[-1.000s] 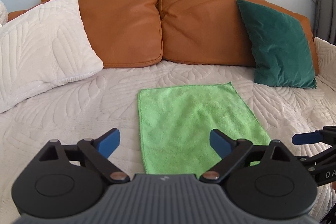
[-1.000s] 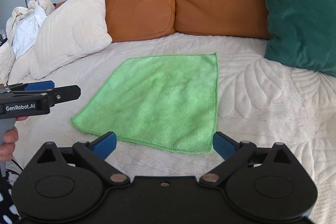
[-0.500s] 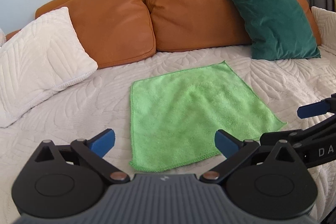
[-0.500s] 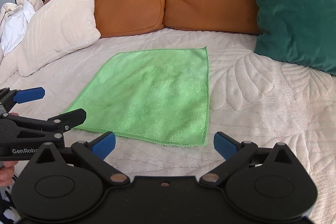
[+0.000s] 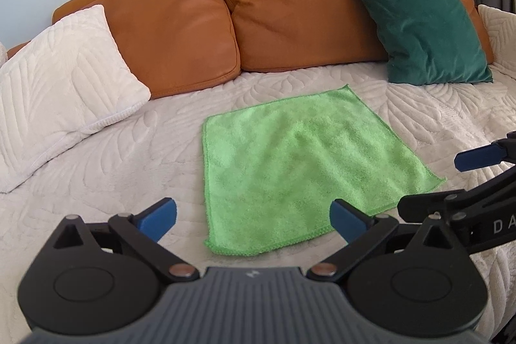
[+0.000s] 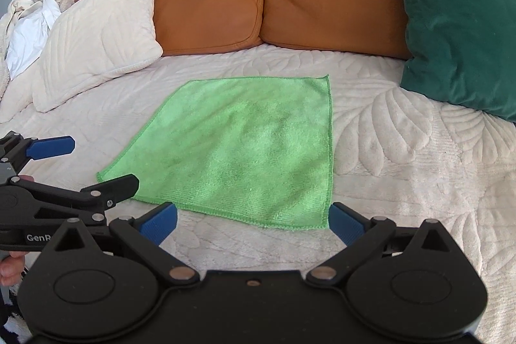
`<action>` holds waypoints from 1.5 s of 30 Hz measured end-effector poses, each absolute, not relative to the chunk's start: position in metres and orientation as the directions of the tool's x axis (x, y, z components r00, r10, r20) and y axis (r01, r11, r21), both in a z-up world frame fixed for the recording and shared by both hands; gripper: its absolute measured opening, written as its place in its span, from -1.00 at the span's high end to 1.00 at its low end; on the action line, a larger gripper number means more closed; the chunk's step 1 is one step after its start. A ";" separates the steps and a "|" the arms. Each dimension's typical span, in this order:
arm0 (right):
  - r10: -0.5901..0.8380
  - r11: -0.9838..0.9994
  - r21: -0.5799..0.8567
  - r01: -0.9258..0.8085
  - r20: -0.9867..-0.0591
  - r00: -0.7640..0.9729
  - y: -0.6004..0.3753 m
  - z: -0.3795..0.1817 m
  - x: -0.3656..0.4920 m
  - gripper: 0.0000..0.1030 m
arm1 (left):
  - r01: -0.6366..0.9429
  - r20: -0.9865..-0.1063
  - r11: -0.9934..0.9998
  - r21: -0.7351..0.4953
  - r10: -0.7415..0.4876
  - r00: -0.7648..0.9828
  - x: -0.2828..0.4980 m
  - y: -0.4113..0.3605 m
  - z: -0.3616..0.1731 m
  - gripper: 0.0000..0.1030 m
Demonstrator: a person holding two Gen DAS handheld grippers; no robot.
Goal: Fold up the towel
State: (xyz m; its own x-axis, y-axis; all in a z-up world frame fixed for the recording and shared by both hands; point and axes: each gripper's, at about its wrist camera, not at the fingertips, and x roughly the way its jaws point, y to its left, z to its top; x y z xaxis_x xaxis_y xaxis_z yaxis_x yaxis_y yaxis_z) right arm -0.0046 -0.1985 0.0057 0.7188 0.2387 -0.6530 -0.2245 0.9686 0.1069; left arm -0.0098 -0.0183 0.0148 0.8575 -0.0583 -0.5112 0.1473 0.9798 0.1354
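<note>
A bright green towel (image 5: 290, 163) lies flat and unfolded on the cream quilted sofa seat (image 5: 96, 170); it also shows in the right wrist view (image 6: 248, 147). My left gripper (image 5: 253, 215) is open and empty, hovering over the towel's near left corner. My right gripper (image 6: 253, 220) is open and empty, hovering just above the towel's near right edge. Each gripper shows side-on in the other's view, the right gripper (image 5: 451, 182) near the towel's right corner and the left gripper (image 6: 90, 166) at its left corner.
Two orange back cushions (image 5: 290, 12) line the rear. A white pillow (image 5: 61, 79) sits at the left and a dark green pillow (image 5: 419, 24) at the right. A pile of light cloth with a plush toy (image 6: 32, 18) lies beyond the white pillow.
Both grippers have moved toward the towel's near edge and closer together. Both stayed open, and the towel has not moved.
</note>
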 end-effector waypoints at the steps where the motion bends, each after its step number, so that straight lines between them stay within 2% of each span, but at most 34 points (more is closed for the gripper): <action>1: 0.236 0.969 0.108 -0.220 -0.655 0.718 -0.198 0.006 -0.005 -0.97 | 0.148 -0.509 0.979 0.141 -0.057 0.859 -0.010 -0.020 0.015 -0.99; 6: 0.238 0.969 0.108 -0.223 -0.654 0.718 -0.203 0.006 -0.006 -0.97 | 0.159 -0.511 0.977 0.139 -0.067 0.857 -0.010 -0.023 0.014 -0.99; 13: 0.239 0.968 0.101 -0.231 -0.656 0.716 -0.210 0.005 -0.009 -0.98 | 0.189 -0.563 0.978 0.087 -0.108 0.819 -0.013 -0.026 0.008 -0.99; 38: 0.237 0.967 0.092 -0.236 -0.658 0.715 -0.217 0.001 -0.006 -0.98 | 0.184 -0.546 0.979 0.090 -0.106 0.831 -0.013 -0.023 0.011 -0.99; 42: 0.287 0.954 0.121 -0.275 -0.638 0.715 -0.220 0.002 -0.010 -0.98 | 0.199 -0.534 0.976 0.086 -0.124 0.837 -0.017 -0.015 0.012 -0.99; 45: 0.335 0.938 0.136 -0.318 -0.586 0.737 -0.224 0.006 -0.017 -0.90 | 0.246 -0.496 0.969 0.032 -0.198 0.845 -0.024 -0.002 0.016 -0.99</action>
State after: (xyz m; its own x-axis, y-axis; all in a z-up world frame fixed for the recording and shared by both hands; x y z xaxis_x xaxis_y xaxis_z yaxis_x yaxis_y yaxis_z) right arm -0.0171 -0.2236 0.0063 0.7375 0.3352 -0.5864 -0.3185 0.9382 0.1357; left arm -0.0244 -0.0021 0.0158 0.8454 -0.1985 -0.4959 0.2464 0.9686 0.0323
